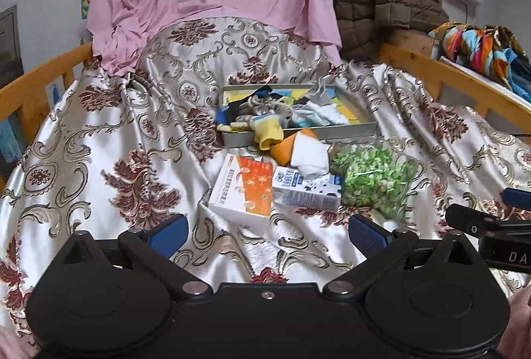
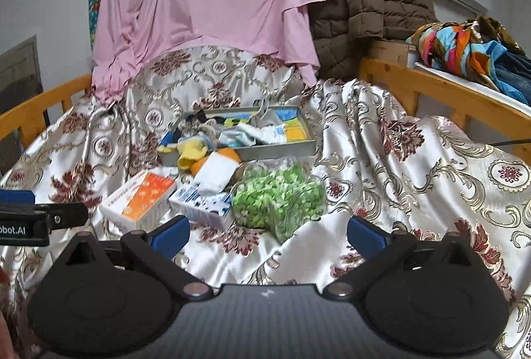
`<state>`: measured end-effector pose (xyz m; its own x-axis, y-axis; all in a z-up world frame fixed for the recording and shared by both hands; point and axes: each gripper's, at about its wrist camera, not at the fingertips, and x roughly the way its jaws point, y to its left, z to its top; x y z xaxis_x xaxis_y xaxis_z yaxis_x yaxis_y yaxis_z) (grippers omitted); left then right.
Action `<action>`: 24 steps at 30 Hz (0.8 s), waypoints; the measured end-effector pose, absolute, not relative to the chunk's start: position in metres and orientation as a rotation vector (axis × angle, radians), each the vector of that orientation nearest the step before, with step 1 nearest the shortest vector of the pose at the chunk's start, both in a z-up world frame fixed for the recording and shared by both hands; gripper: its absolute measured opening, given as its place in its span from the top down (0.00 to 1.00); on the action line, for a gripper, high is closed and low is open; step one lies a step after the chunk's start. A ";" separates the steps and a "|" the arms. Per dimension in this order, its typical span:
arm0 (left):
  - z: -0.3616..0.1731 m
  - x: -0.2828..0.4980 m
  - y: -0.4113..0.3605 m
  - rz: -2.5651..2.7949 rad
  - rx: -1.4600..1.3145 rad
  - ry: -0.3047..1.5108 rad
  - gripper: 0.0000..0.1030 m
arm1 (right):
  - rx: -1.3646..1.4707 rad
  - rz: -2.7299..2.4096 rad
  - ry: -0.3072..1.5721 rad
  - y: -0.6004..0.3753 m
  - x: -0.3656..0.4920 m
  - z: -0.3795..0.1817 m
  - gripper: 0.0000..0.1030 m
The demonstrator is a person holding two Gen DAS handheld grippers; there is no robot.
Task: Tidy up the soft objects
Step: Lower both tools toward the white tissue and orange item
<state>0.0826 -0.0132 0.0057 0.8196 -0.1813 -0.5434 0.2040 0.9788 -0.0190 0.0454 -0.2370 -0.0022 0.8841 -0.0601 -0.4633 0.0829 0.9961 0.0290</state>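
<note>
Both hand-held grippers hover low over the bed — left hand-held gripper [image 1: 267, 231] and right hand-held gripper [image 2: 268, 231] each spread wide, nothing held. Just ahead lie two cartons: an orange-white box [image 1: 242, 188] and a milk carton [image 1: 307, 191], beside one bag of green bits [image 2: 277, 198]. An orange-white sock [image 2: 217, 170] lies against the gray tray [image 2: 282, 148] of jumbled socks. Bare bedspread [image 2: 415, 166] on the right — wooden rails [image 2: 438, 90] both sides.
</note>
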 end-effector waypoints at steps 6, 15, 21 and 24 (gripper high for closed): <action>0.000 0.092 -0.013 -0.159 0.051 0.616 0.01 | 0.017 -0.050 0.506 -0.228 0.052 -0.007 0.00; -0.006 0.104 -0.012 -0.123 0.053 0.647 0.01 | 0.026 -0.017 0.545 -0.223 0.068 -0.017 0.00; -0.005 0.109 -0.014 -0.120 0.070 0.631 0.01 | 0.044 0.002 0.556 -0.223 0.082 -0.020 0.00; -0.004 0.113 -0.013 -0.109 0.064 0.608 0.01 | 0.034 0.012 0.551 -0.222 0.090 -0.021 0.00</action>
<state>0.1128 -0.0128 -0.0036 0.8150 -0.0837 -0.5734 0.1213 0.9922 0.0275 0.0903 -0.2218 -0.0211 0.8517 0.0204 -0.5236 -0.0023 0.9994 0.0353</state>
